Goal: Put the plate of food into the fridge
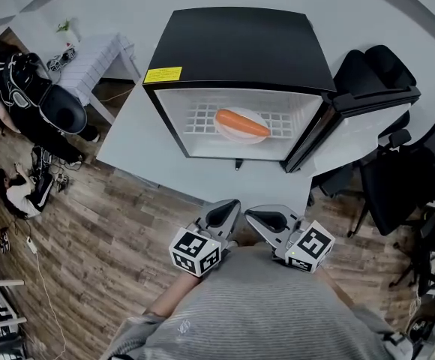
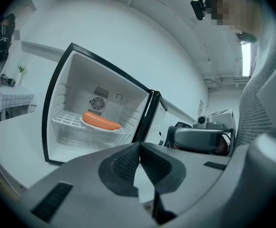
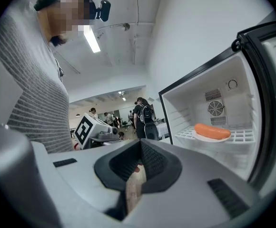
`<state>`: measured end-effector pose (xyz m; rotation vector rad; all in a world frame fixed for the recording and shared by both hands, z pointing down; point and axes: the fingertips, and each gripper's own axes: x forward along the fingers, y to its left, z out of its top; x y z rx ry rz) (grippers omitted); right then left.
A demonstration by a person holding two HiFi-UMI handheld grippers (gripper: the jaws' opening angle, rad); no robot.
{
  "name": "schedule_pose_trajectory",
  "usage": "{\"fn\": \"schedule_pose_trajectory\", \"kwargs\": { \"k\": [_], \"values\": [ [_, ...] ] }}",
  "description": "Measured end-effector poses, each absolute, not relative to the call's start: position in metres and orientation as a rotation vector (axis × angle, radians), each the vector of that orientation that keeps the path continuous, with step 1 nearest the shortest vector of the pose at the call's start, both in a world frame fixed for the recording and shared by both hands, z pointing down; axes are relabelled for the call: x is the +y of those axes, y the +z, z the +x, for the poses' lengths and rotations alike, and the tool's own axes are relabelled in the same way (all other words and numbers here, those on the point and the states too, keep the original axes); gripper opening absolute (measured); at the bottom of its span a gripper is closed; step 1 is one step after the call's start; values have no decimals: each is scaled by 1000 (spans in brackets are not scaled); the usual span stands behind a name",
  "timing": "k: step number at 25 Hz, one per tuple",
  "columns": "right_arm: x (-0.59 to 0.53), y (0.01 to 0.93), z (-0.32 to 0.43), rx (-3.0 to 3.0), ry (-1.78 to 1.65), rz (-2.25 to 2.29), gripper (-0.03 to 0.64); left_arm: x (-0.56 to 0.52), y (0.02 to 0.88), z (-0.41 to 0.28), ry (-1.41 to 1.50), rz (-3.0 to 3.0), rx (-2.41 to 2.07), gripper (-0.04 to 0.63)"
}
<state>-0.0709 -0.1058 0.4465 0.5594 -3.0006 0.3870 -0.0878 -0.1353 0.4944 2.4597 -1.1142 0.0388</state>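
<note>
Head view: plate [image 1: 232,133] with orange food [image 1: 241,123] already lying on the wire shelf [image 1: 195,117] inside the fridge [image 1: 240,47], itself set on a white surface [image 1: 139,137]; door [image 1: 375,100] swung wide to the right. Left hand-held gripper [image 1: 225,212] and right hand-held gripper [image 1: 266,220] both low by the torso, well apart from the fridge, each with jaws pressed together on nothing. Probably only the closing left to do. Likely best done with the right one, nearer the door: reach round its outer edge, push flat against the face rather than pinch, swing in one even arc. Worth checking first for plate overhang at the shelf's front edge, to rule out a knock on closing. Ease off near the seal to avoid jolting the food
</note>
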Motion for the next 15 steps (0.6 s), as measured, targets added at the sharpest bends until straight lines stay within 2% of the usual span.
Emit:
{"fn": "schedule_pose_trajectory", "kwargs": {
  "k": [15],
  "values": [
    [-78, 449, -103, -2997, 372, 559, 14, -112, 498, -112, 51, 2491, -1079, 11]
  ]
}}
